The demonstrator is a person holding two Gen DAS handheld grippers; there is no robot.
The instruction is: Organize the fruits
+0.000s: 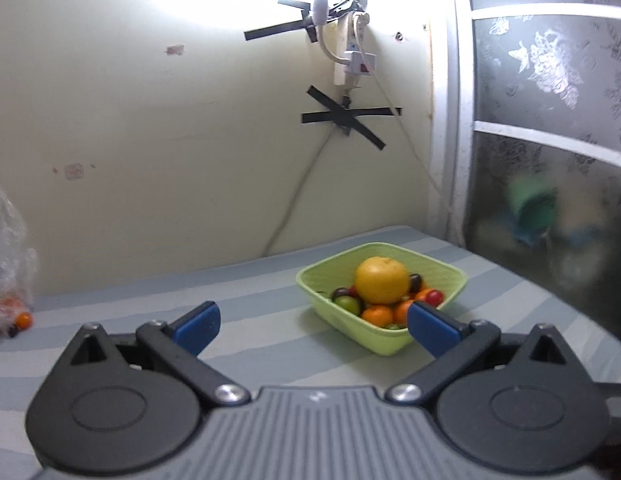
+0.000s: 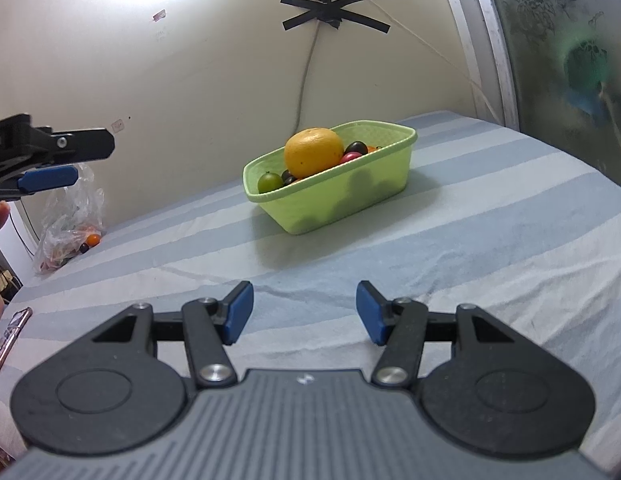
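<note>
A light green basket (image 1: 446, 276) (image 2: 350, 196) stands on the striped bed. It holds a big yellow-orange citrus (image 1: 381, 281) (image 2: 313, 152), small oranges (image 1: 376, 315), a green fruit (image 1: 347, 303) (image 2: 269, 181), and dark and red small fruits (image 1: 433, 297) (image 2: 352, 156). My left gripper (image 1: 312, 328) is open and empty, held above the bed just short of the basket; it also shows from the side in the right wrist view (image 2: 76, 160). My right gripper (image 2: 305, 312) is open and empty, low over the bed, well short of the basket.
A clear plastic bag (image 1: 10, 256) (image 2: 70, 224) with a small orange (image 1: 23, 320) (image 2: 93, 239) and dark fruits lies at the far left by the wall. A phone (image 2: 10, 340) lies at the bed's left edge. Cables hang down the wall behind the basket. A glass partition (image 1: 550, 140) stands right.
</note>
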